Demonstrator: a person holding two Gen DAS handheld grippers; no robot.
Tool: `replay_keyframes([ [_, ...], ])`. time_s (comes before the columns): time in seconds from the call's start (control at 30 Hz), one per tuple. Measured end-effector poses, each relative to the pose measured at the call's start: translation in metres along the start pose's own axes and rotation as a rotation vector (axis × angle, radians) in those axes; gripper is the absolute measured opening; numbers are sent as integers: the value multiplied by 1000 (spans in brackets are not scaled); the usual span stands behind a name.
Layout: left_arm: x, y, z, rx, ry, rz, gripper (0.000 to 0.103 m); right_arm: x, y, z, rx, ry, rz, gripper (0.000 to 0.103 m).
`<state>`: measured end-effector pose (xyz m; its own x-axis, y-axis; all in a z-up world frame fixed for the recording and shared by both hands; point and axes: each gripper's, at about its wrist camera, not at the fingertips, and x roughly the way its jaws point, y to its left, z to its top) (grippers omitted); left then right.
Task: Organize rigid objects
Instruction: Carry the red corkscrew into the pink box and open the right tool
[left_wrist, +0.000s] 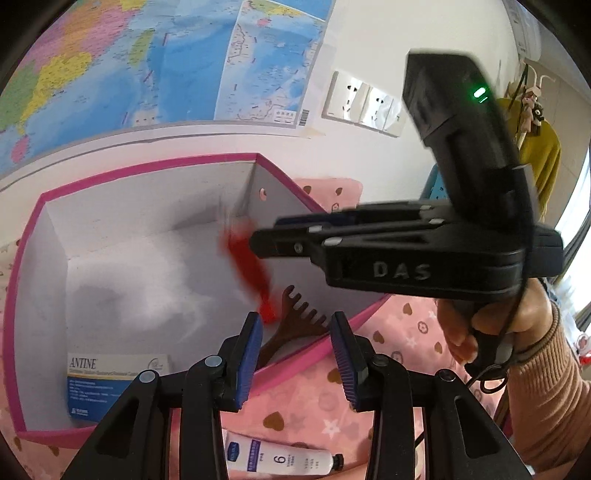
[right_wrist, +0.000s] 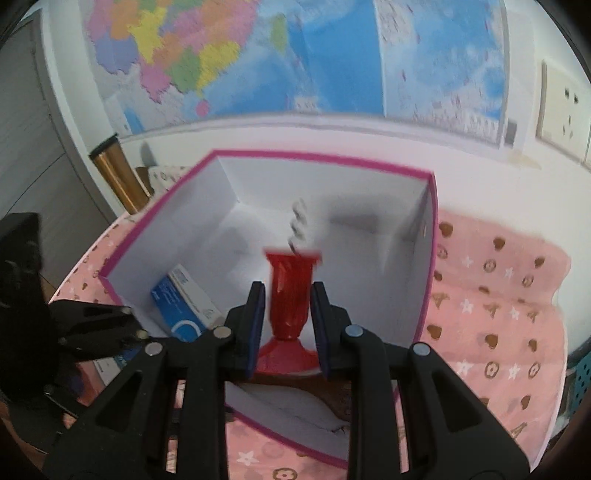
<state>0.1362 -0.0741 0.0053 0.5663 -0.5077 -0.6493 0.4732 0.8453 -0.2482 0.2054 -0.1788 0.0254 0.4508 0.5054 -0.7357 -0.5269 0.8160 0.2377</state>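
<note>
In the left wrist view, the left gripper (left_wrist: 296, 356), jaws spread and empty, faces the pink-rimmed box (left_wrist: 147, 168) holding a brown comb (left_wrist: 295, 321), the blurred red corkscrew (left_wrist: 251, 266) partly behind the right gripper (left_wrist: 266, 242); in the right wrist view, its jaws pinch the corkscrew (right_wrist: 290, 299) over the box (right_wrist: 314, 157), spiral blurred.

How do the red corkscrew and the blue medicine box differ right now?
The red corkscrew is clamped in the right gripper above the pink-rimmed box; the blue medicine box lies on its floor, untouched. The corkscrew is blurred, the medicine box sharp. Both are over the pink-rimmed box's interior.
</note>
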Motion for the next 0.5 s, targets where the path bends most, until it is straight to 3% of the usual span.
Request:
replay_keyframes([
  [0.13,-9,0,-4,7,-16,26,39,6,-7,-5,28,34,-92,29],
  [0.5,-49,-8,-32,36,-76,0,40,-61,-1,-48,75,-93,63,36],
])
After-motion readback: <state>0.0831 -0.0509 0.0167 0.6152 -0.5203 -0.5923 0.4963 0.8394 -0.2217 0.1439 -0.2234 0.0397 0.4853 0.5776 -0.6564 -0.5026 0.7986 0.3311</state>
